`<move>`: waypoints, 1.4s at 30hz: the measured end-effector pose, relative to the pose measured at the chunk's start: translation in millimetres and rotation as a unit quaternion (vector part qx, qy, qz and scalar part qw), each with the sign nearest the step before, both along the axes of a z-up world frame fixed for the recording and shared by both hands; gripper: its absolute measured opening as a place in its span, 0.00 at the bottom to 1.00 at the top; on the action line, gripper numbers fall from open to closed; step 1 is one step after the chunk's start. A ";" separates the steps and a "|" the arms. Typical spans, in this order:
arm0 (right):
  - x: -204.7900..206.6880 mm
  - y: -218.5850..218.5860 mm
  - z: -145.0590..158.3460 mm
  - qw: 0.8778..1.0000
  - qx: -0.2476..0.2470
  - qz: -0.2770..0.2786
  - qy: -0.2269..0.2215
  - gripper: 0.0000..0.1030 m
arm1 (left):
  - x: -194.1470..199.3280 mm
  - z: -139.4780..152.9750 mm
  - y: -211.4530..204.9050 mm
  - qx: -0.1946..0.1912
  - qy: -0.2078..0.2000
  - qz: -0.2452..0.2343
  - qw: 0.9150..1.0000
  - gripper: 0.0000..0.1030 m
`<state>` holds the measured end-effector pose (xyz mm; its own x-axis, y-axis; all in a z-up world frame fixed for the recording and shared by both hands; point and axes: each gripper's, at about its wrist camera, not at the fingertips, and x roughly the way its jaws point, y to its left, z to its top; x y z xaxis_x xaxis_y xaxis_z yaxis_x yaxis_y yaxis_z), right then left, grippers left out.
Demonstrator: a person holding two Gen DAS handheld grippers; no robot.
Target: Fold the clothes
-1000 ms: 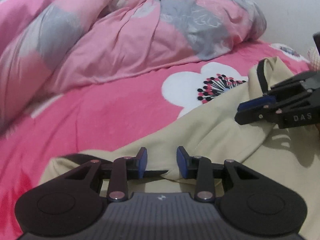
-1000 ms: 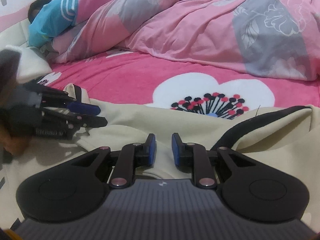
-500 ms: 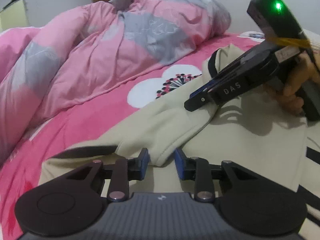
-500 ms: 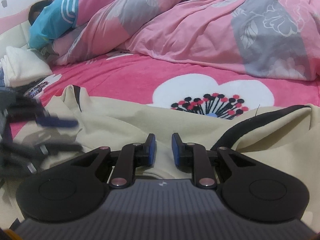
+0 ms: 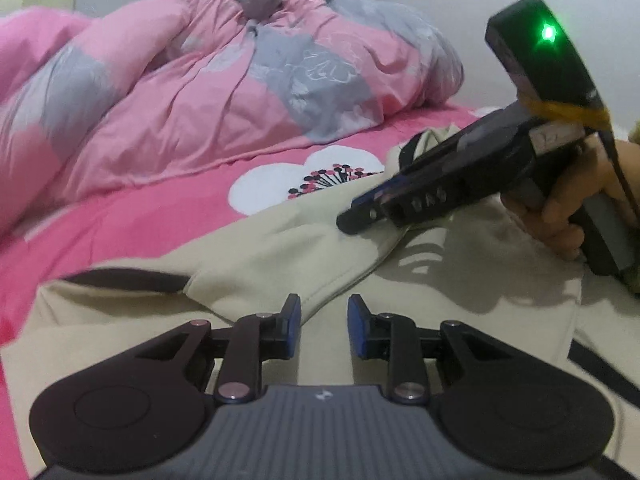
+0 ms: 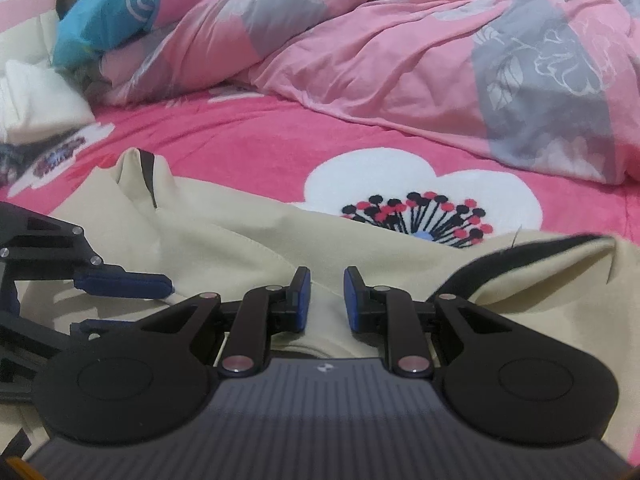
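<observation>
A cream garment (image 5: 280, 248) with black trim (image 5: 128, 280) lies spread on the pink bed. In the left wrist view my left gripper (image 5: 323, 328) hovers just over a folded edge of it, fingers a little apart and gripping nothing. My right gripper (image 5: 352, 220), held by a hand (image 5: 568, 216), points in from the right onto the same fold. In the right wrist view my right gripper (image 6: 326, 300) is shut on a raised ridge of the cream garment (image 6: 240, 248). My left gripper (image 6: 132, 306) sits low at the left, pads apart.
A bunched pink and grey quilt (image 5: 200, 100) fills the back of the bed. The pink sheet (image 6: 240, 148) has a white flower print (image 6: 424, 196). Blue striped clothing (image 6: 108, 12) and a white folded cloth (image 6: 36, 100) lie at the far left.
My left gripper has drawn back and turned toward the right gripper, and its fingers have narrowed. The right gripper's finger gap is unchanged, and its view has shifted only slightly.
</observation>
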<state>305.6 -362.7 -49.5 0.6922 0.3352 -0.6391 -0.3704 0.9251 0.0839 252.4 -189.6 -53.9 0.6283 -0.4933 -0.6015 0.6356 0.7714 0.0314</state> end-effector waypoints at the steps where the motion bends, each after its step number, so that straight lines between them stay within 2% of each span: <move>1: 1.8 1.6 5.2 1.000 -0.004 -0.001 0.004 0.18 | 1.2 -0.5 3.0 -0.010 0.007 0.001 1.000 0.27; 4: 5.4 8.5 21.2 1.000 0.001 0.007 -0.008 0.18 | 3.5 -1.9 8.7 -0.027 0.018 0.003 0.999 0.26; 7: 15.1 16.4 22.3 1.000 0.025 0.013 -0.012 0.18 | 2.0 -2.7 8.0 -0.026 0.015 0.003 1.000 0.26; 15: 6.7 -9.6 31.0 0.997 0.039 -0.061 -0.025 0.20 | 2.9 -3.3 11.4 -0.034 0.021 0.003 0.999 0.26; 20: 0.4 -33.8 34.5 0.991 0.049 -0.120 -0.033 0.20 | 2.7 -4.1 11.6 -0.037 0.021 0.002 0.999 0.26; 22: 2.4 -50.5 16.9 0.987 0.043 -0.153 -0.005 0.19 | 2.2 -4.4 11.1 -0.035 0.020 0.002 0.999 0.26; 25: 2.2 -60.2 -19.1 0.985 0.045 -0.168 0.005 0.19 | 3.3 0.6 14.0 -0.041 0.029 0.014 0.999 0.26; 28: -0.6 -57.8 -19.5 0.985 0.040 -0.168 -0.001 0.19 | 1.9 21.5 31.8 -0.101 0.027 0.023 0.994 0.26; 31: -1.7 -59.5 -19.9 0.985 0.044 -0.169 -0.005 0.19 | 13.0 42.6 43.6 -0.125 -0.012 0.048 0.991 0.27; 33: -2.9 -62.7 -20.4 0.984 0.054 -0.169 -0.007 0.19 | 38.7 45.7 48.8 -0.112 -0.011 0.076 0.991 0.27; 36: -3.6 -65.1 -20.8 0.983 0.066 -0.170 -0.011 0.19 | 72.7 25.2 68.1 -0.087 0.032 0.128 0.987 0.28; 39: -2.4 -66.4 -21.1 0.983 0.073 -0.170 -0.014 0.19 | 99.3 -0.7 90.1 -0.068 0.082 0.185 0.977 0.23; 42: -2.8 -69.5 -22.2 0.982 0.085 -0.170 -0.014 0.19 | 98.2 2.7 97.1 -0.075 0.085 0.187 0.976 0.23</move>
<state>302.9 -432.2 -71.7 0.7985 0.1823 -0.5737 -0.0476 0.9692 0.2418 350.6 -92.5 -51.2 0.6780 -0.3398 -0.6519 0.2953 0.9380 -0.1817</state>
